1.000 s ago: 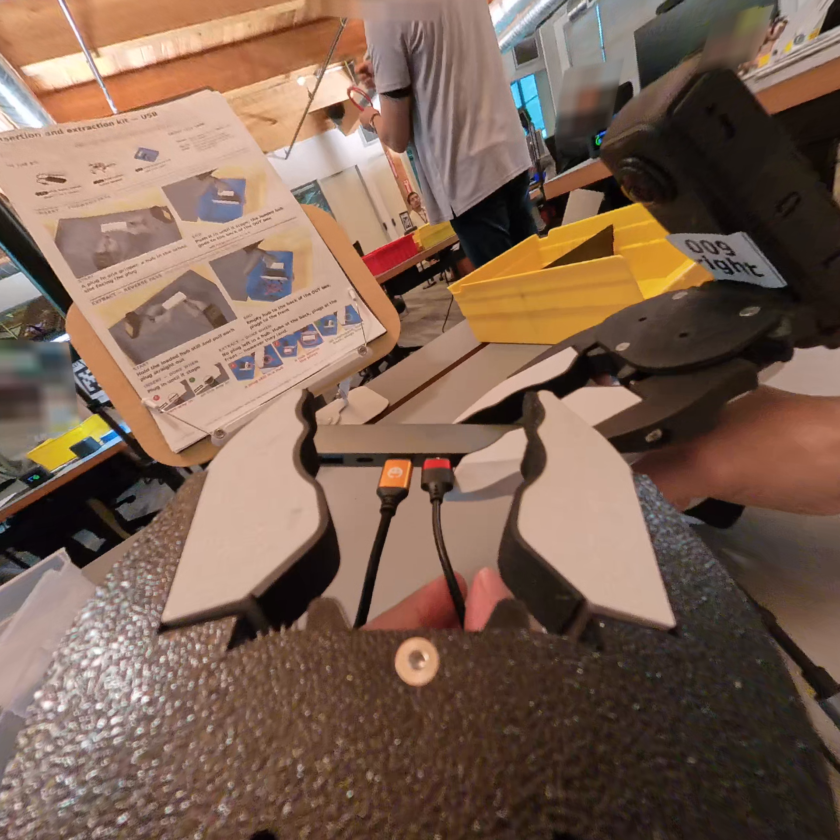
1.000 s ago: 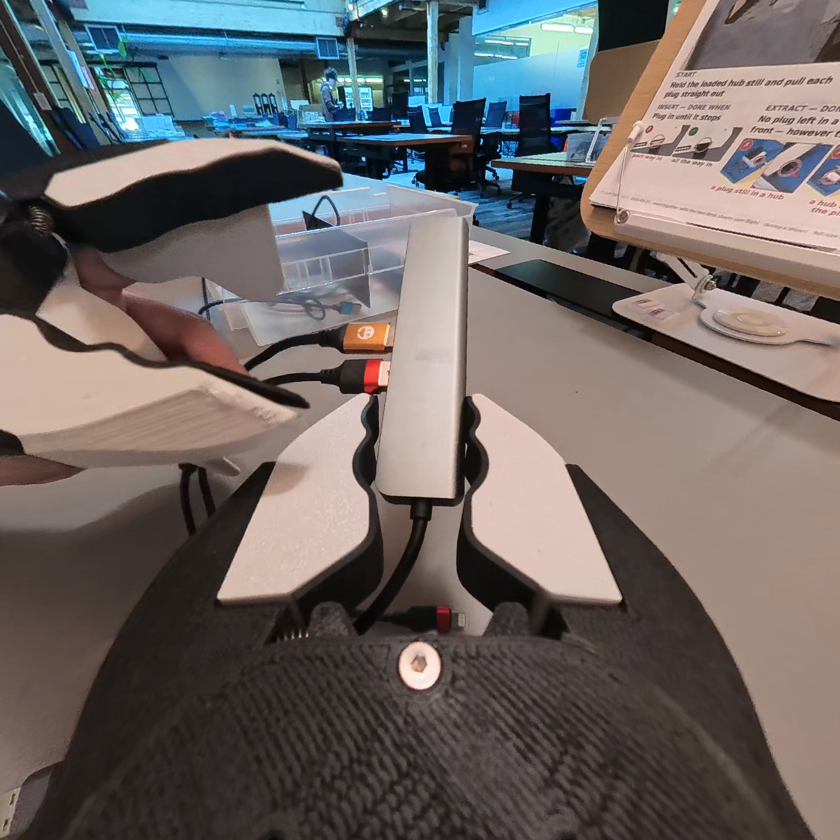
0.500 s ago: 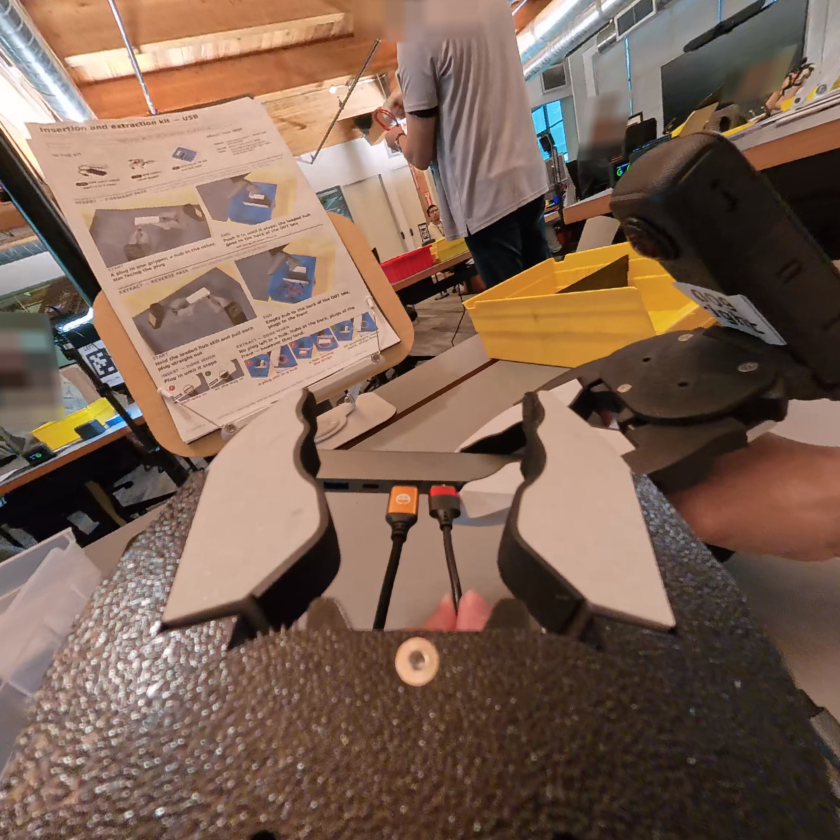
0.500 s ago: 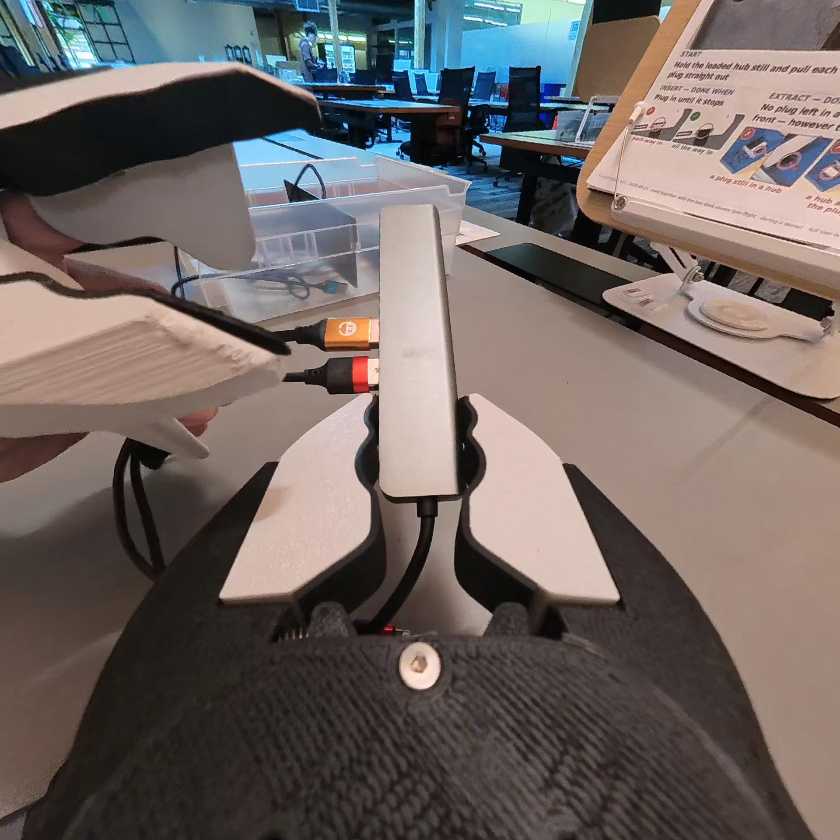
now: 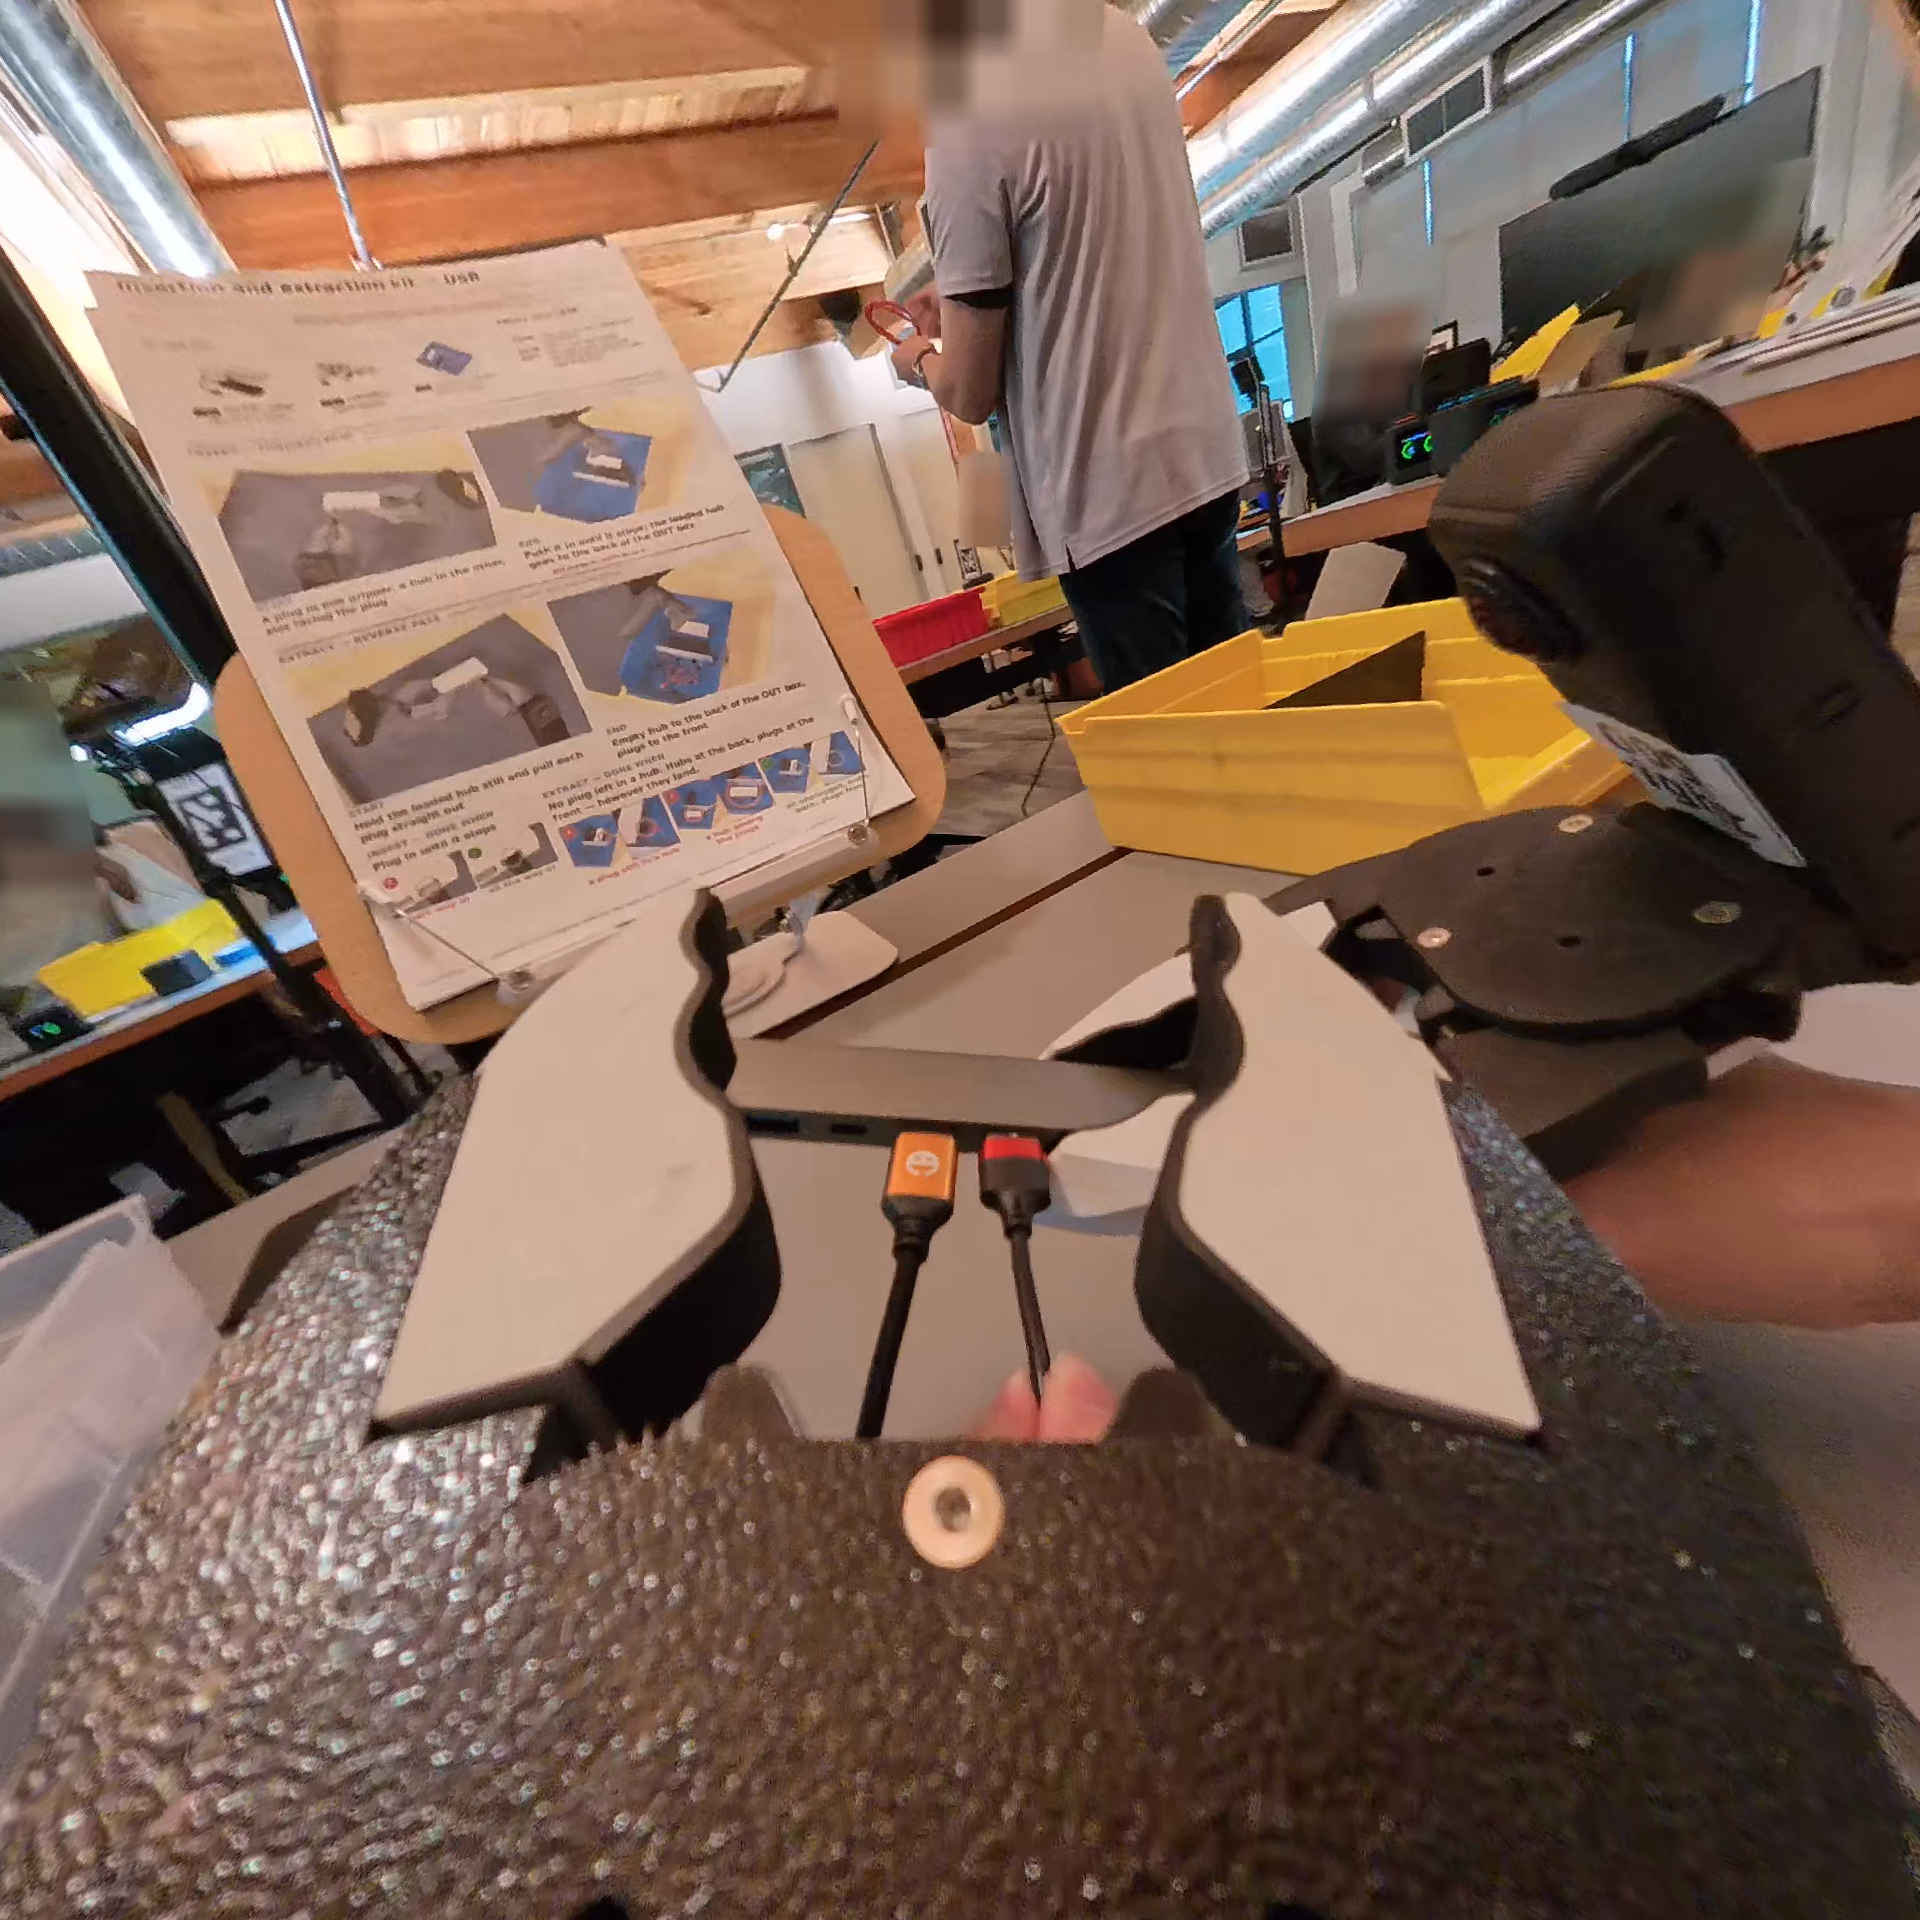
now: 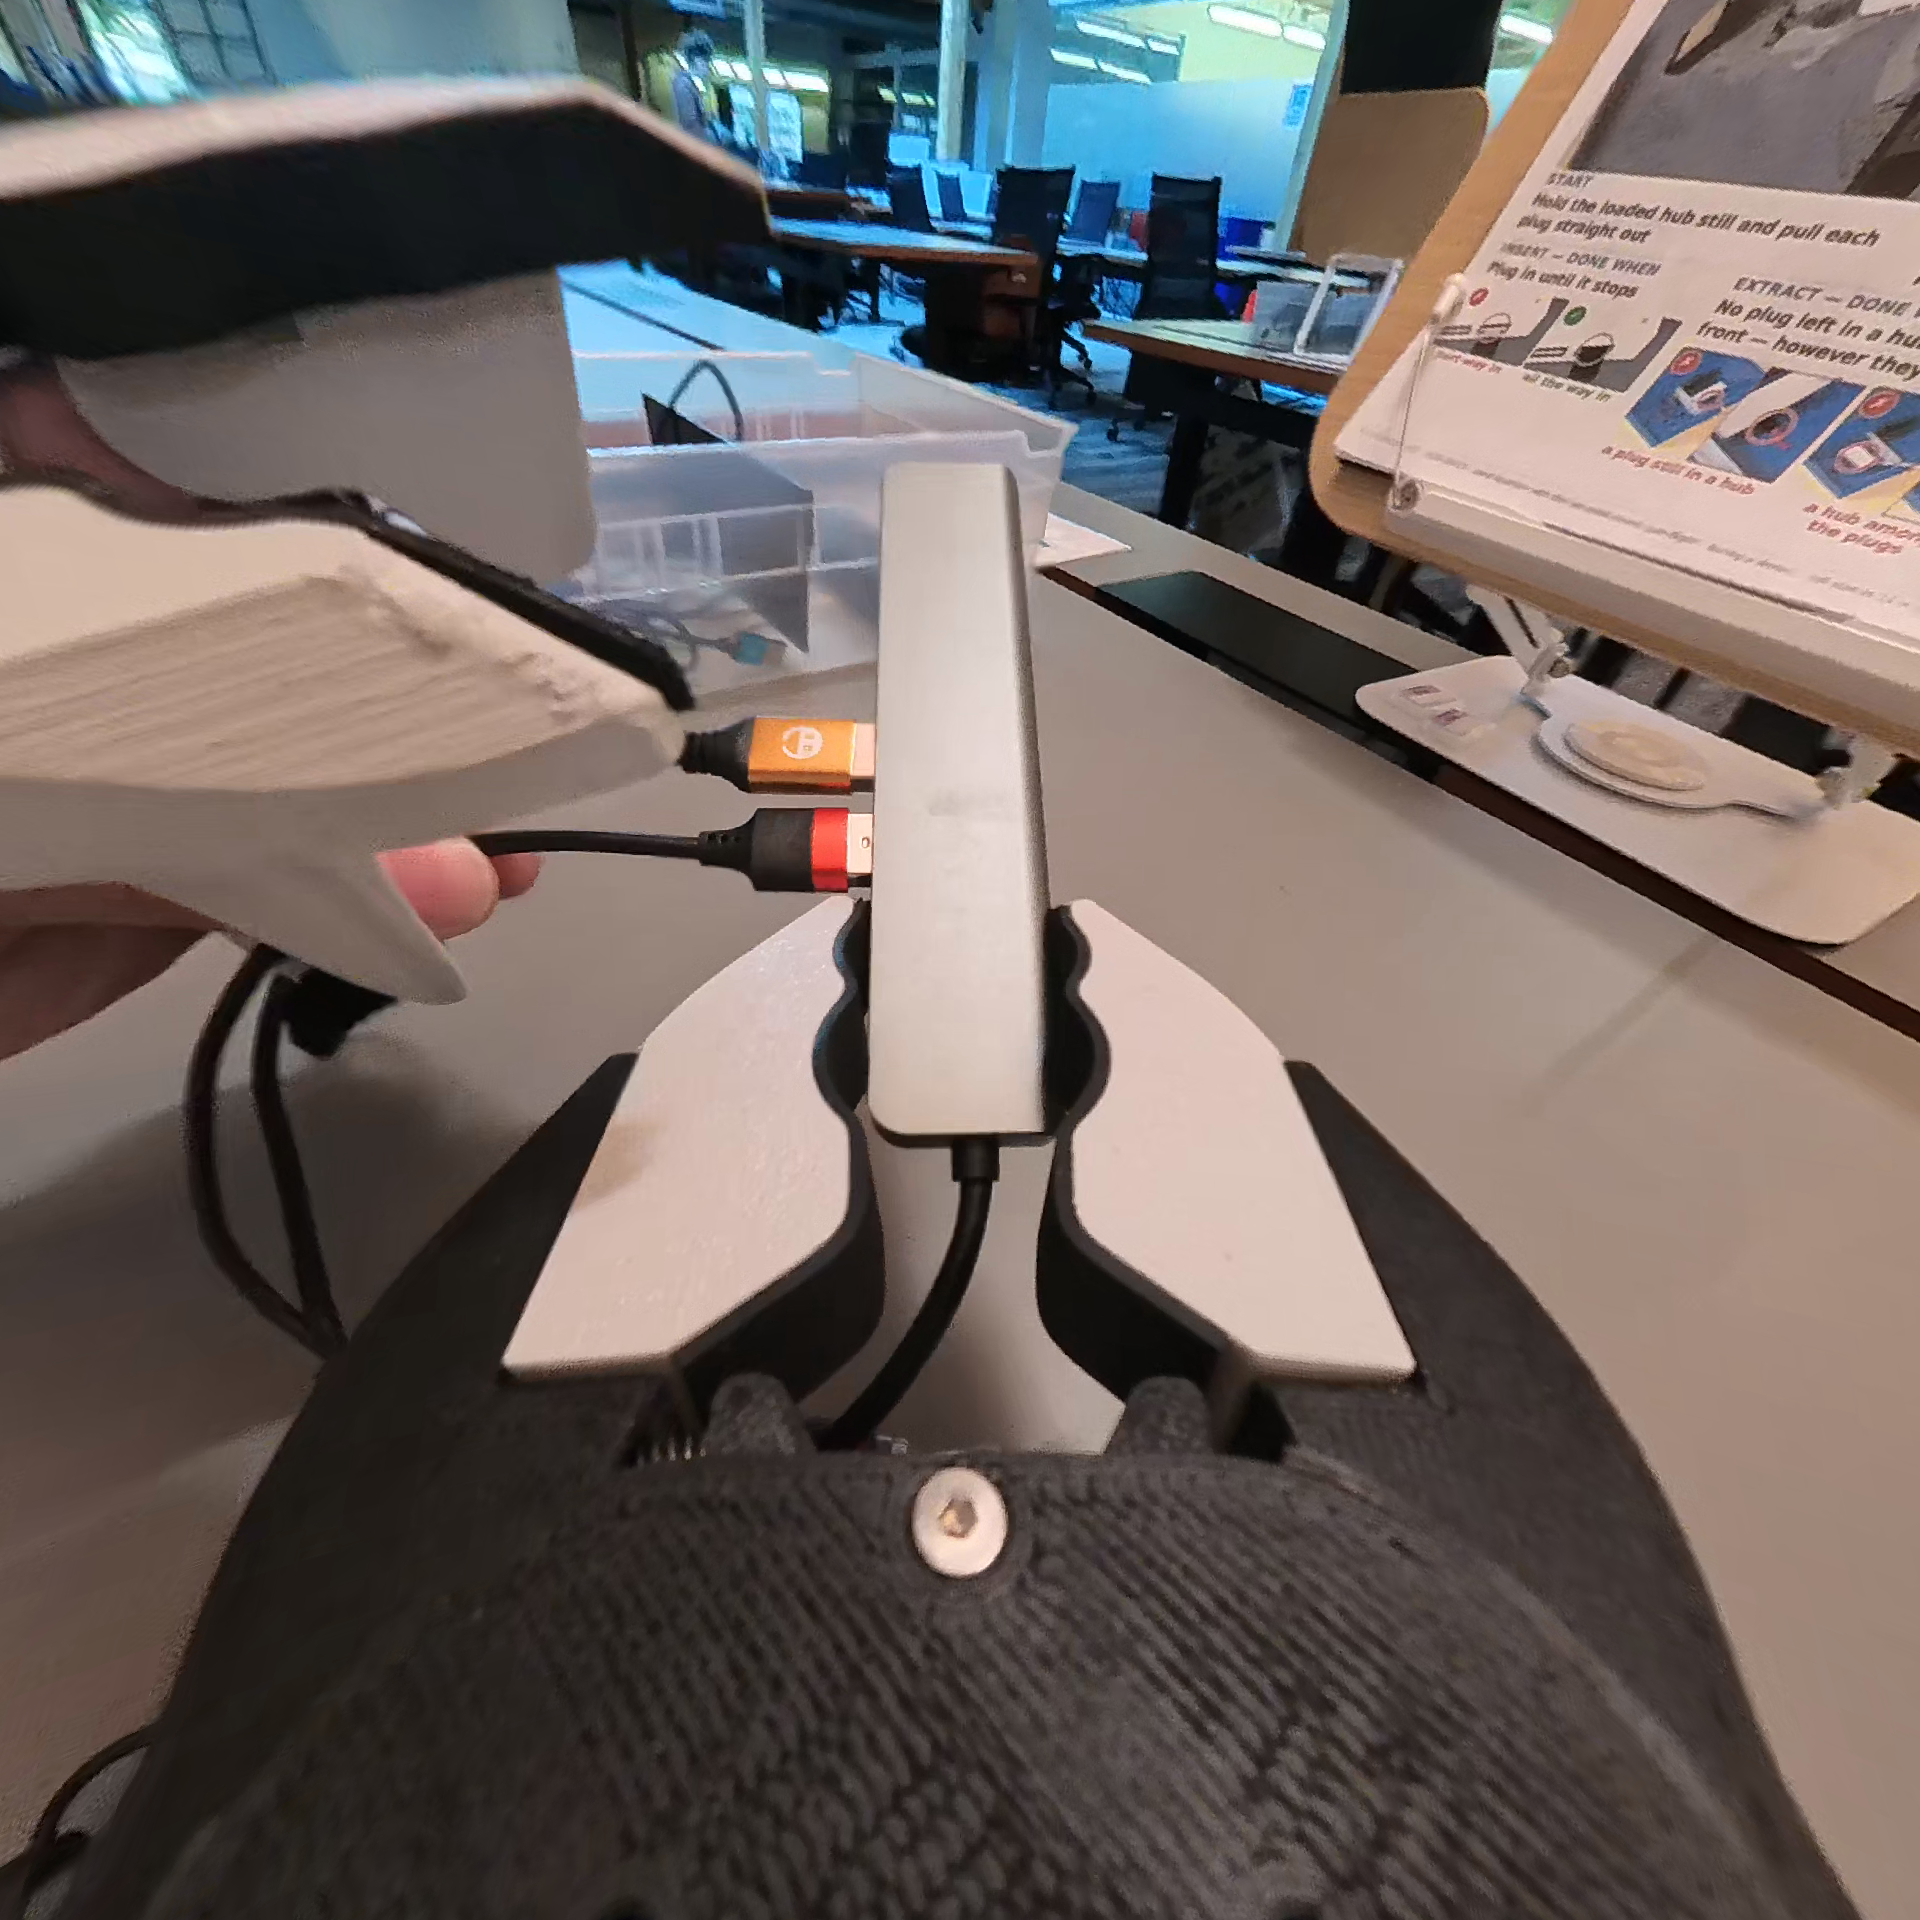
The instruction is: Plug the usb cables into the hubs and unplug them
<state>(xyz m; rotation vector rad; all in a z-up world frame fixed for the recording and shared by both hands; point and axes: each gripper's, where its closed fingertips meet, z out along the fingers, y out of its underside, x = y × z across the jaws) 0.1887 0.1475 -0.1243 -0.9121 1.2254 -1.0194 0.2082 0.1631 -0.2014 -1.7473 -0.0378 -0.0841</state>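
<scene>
Gripping the hub (image 6: 956, 790) lengthwise in my right claw (image 6: 958, 1023), I am aiming my wide-open, empty left claw (image 5: 961, 1049) at 12 o'clock, where 2 plugs, orange (image 5: 918, 1166) and red (image 5: 1013, 1172), are sitting seated, their cables trailing toward 6.

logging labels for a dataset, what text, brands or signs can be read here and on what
I don't quote writing; these bear it:
Instruction sheet on the stand: printed text.
White sticker on the right gripper: blurred.
Orange plug: small logo, no words.
Black-and-white tag: code pattern only.
</scene>
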